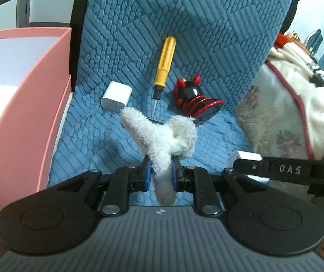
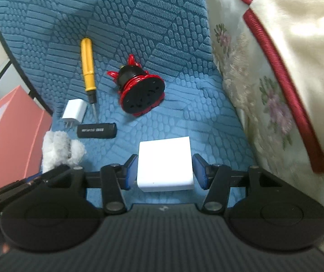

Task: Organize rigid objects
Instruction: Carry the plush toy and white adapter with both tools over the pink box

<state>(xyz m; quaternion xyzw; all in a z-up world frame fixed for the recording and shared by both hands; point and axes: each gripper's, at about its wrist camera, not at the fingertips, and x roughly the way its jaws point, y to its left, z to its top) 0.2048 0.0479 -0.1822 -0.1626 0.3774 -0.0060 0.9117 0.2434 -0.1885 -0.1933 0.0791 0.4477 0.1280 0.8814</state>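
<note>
white block (image 2: 165, 164) flat on blue cushion (image 2: 184, 45), squarish, no clear long axis | between right gripper (image 2: 165, 170) pads at 12 o'clock, jaws apart, not yet pinching | left gripper (image 1: 160, 174) clamps white fluffy cloth (image 1: 162, 136) | pink box (image 1: 21, 104) at 9 o'clock

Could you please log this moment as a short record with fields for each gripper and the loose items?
left gripper: shut on fluffy white toy
right gripper: open around white box, pads not clearly touching
surface: blue cover
loose items: screwdriver, charger, black stick, red-black toy
container: pink box, on the left
</note>
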